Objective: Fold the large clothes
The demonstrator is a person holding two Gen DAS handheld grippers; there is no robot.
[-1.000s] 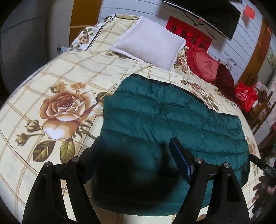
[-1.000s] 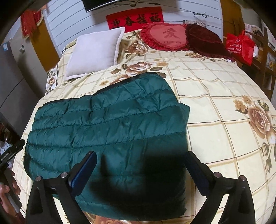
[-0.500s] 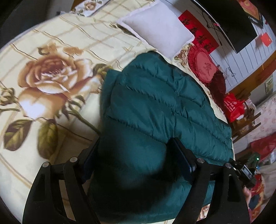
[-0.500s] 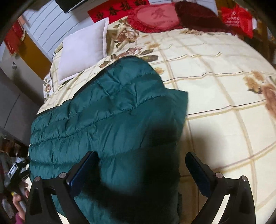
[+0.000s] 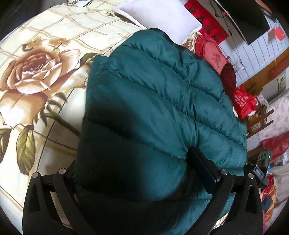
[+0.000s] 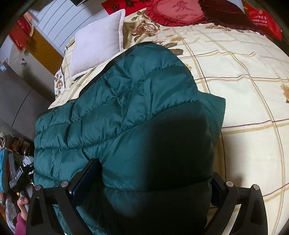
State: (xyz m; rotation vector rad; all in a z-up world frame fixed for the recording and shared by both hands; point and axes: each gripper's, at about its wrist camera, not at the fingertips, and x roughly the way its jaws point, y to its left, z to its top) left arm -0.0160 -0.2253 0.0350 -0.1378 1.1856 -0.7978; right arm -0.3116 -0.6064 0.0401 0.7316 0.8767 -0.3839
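A wide bed with a cream, gold-checked bedspread printed with large tan roses (image 5: 59, 36) (image 6: 243, 90) fills both wrist views. On it lies the big dark-green quilted down jacket (image 5: 159, 101) (image 6: 126, 115), folded into a broad padded slab that reaches from the near edge of the bed up toward the pillows. Its near end bulges in shadow close to both cameras.

At the head of the bed a pale square pillow (image 5: 159, 16) (image 6: 97, 41) lies just beyond the jacket's far edge, and a red heart-shaped frilled cushion (image 5: 211, 52) (image 6: 178, 12) lies beside it. A red shopping bag (image 5: 243, 101) stands off the bed.

The left tongs (image 5: 137, 173) are spread wide, their jaws having just been opening, and straddle the jacket's near left end; the right finger presses a dent into the fabric, the left finger is hidden behind the bulge. The right tongs (image 6: 146, 180) are likewise spread, straddling the near right end, with the left finger dug into the quilting and the right finger at the jacket's side edge. Neither pair clamps the cloth.
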